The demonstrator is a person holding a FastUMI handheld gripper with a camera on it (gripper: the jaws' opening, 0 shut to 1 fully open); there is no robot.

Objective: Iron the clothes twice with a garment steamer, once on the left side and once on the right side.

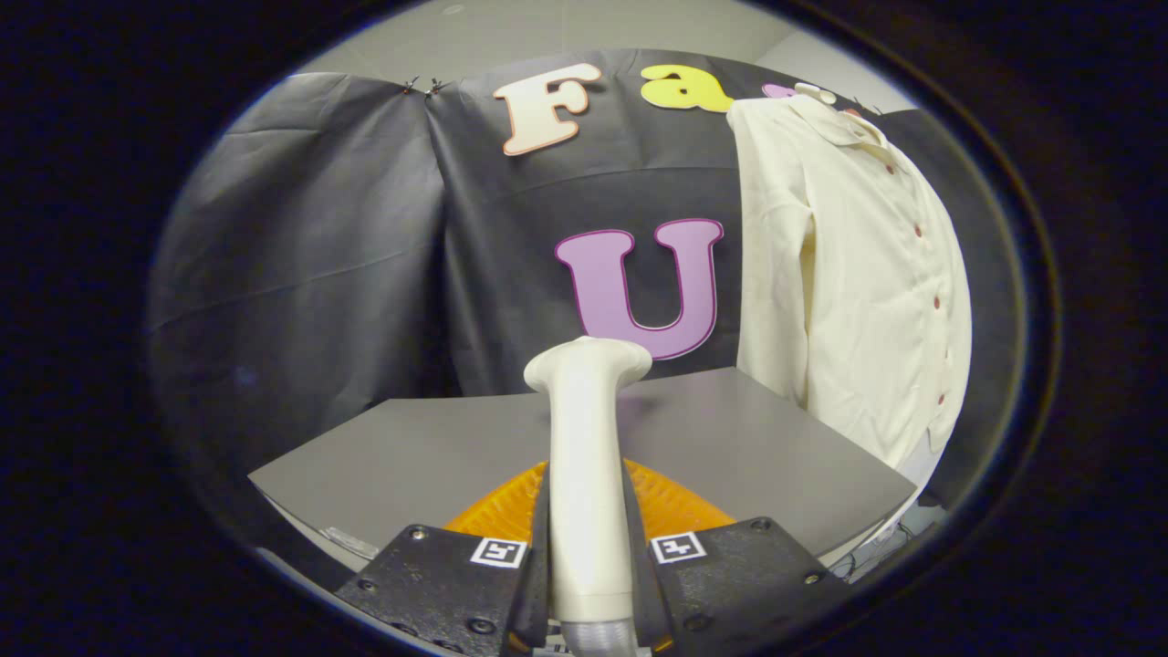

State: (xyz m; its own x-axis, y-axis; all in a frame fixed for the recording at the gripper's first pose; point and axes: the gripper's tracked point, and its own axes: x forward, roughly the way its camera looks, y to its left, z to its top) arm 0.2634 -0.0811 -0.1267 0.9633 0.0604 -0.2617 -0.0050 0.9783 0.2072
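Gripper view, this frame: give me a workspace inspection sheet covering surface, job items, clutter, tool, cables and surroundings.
Surface: grey table, bare where it shows.
Job's things: cream garment steamer standing up between the fingers, its head beyond them; cream buttoned shirt hanging off to the right beyond the table, not touched by the steamer.
Clutter: an orange ribbed piece behind the steamer's handle, what it is unclear.
Tool: tool shut on the garment steamer, a finger on each side of the handle.
Cables: thin dark cords below the table's right edge, faint.
Surroundings: black cloth wall behind the table; pale wall above it.
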